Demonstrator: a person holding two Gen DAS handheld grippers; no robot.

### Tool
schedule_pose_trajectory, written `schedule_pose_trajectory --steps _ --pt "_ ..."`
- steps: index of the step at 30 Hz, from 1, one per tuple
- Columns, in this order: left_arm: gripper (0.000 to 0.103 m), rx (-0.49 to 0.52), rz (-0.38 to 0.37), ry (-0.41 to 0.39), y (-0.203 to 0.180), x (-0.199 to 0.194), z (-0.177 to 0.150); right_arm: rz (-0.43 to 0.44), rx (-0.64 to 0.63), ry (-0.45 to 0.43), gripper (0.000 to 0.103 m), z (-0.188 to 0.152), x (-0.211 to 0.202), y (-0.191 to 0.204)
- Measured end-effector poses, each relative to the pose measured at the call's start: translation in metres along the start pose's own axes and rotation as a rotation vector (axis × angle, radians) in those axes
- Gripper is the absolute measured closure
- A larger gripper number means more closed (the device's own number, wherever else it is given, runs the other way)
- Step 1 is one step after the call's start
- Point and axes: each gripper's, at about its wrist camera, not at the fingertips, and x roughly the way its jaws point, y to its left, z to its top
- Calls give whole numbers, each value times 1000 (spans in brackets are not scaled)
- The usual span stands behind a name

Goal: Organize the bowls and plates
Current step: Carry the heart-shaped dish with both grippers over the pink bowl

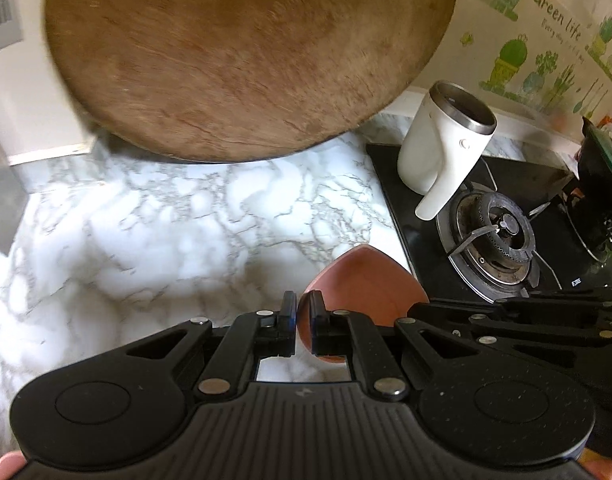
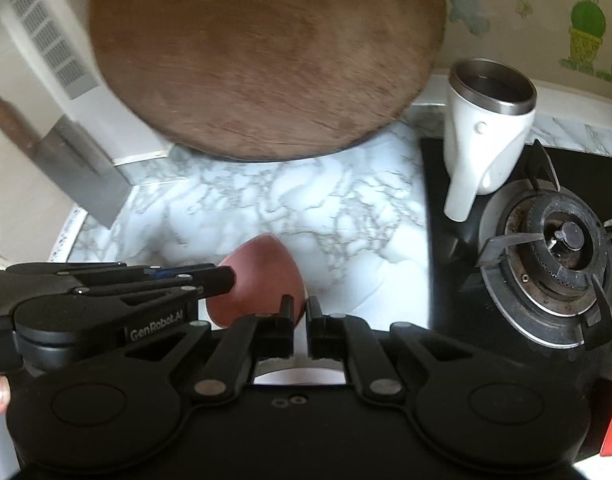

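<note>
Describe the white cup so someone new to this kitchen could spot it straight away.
Start at the black gas stove on the right side of the marble counter. On the stove's near-left corner, just behind the burner, stands the white cup. It is the only white vessel in view, with a steel rim, a dark inside and a long handle sloping down toward the camera, unlike the big round wooden board beside it.

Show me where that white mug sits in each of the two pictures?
Left wrist view: the mug is upper right, on the black stove's back left corner.
Right wrist view: the mug is upper right, nearer the middle.
Shared landmark: the burner, just right of the mug's handle.
</note>
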Motion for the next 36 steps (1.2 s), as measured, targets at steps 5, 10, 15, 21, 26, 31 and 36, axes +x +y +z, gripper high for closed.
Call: schedule_pose_trajectory --steps 5,10,15,21,26,31,36 --pt "97 -8 26 -28 14 -30 -15 25 -36 -1 97 -7 -10 26" --pt "97 -34 51 -36 35 -58 -34 58 -74 10 97 -14 -15 56" --pt "97 -58 78 -52 56 -82 -49 85 -117 13 96 -21 -19 85" --pt "97 -88 110 -62 78 -104 -65 114 -157 25 96 -30 -20 117" --pt "97 -116 131 -69 98 -121 -79 140 -190 36 96 -37 -18 141" --pt "97 -145 162 -73 119 -135 -94 169 -224 53 97 -47 -15 165" --pt "97 -174 183 -69 139 -146 -108 189 -252 72 96 -56 -9 187"
